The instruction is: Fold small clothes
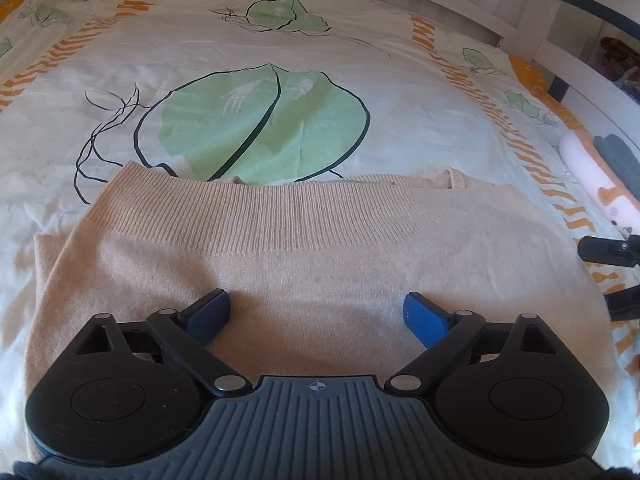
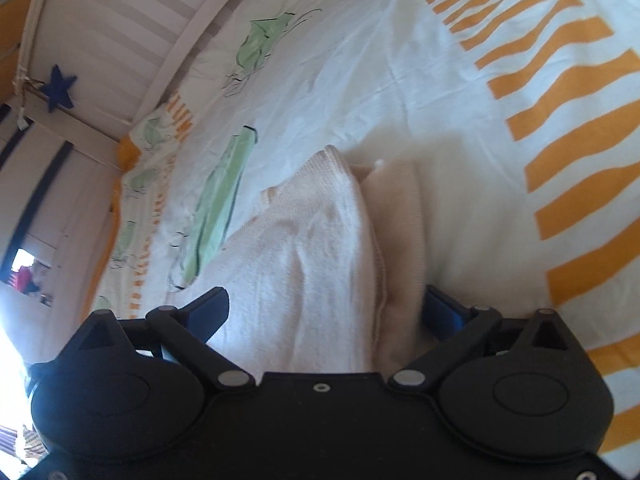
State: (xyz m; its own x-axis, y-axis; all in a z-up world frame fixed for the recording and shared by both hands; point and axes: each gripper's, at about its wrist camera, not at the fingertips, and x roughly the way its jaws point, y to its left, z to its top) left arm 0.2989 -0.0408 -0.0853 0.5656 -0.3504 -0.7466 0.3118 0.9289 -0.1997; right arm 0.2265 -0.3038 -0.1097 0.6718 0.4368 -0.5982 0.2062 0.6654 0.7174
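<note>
A beige knitted sweater (image 1: 320,248) lies folded on the bed, its ribbed hem band across the middle of the left wrist view. My left gripper (image 1: 316,314) is open, its blue pads (image 1: 424,320) spread just above the sweater's near part, holding nothing. In the right wrist view the camera is rolled sideways. My right gripper (image 2: 324,312) is open, and the folded edge of the sweater (image 2: 320,248) runs between its spread fingers (image 2: 212,312). The right gripper's black tips also show at the right edge of the left wrist view (image 1: 612,252).
The bedcover (image 1: 248,80) is white with green leaf prints and orange striped bands. A white bed rail (image 1: 520,12) runs along the far side. A pink soft toy (image 1: 596,176) and a grey item (image 1: 620,160) lie at the right edge.
</note>
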